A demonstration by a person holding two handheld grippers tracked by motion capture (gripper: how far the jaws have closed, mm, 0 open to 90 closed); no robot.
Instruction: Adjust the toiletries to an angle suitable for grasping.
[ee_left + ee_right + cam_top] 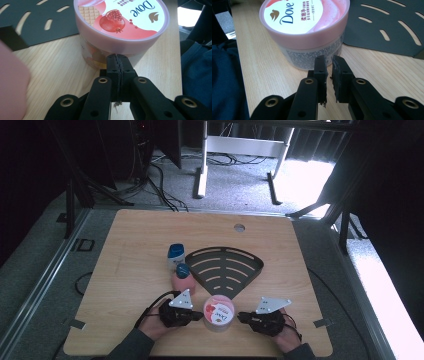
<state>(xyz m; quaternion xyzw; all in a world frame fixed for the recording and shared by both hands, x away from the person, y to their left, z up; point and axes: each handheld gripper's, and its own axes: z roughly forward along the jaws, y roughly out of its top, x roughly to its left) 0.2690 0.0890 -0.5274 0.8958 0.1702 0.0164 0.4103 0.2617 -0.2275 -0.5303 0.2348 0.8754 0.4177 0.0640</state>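
Observation:
A pink Dove jar [219, 311] with a pomegranate on its lid stands near the table's front edge, between my two grippers. My left gripper [200, 316] lies just left of it, its jaws shut on nothing. In the left gripper view the shut tips [117, 57] point at the jar's [120, 22] side wall, at or very near it. My right gripper [240, 317] lies just right of the jar. In the right gripper view its jaws [329, 60] stand a narrow gap apart with nothing between them, a little short of the jar [304, 27].
A black fan-shaped slotted rack [225, 267] lies flat behind the jar. A pink bottle with a blue cap [183, 279] and a white-and-blue bottle [175, 256] stand left of the rack. The wooden table [130, 270] has a cable hole [239, 227] at the back.

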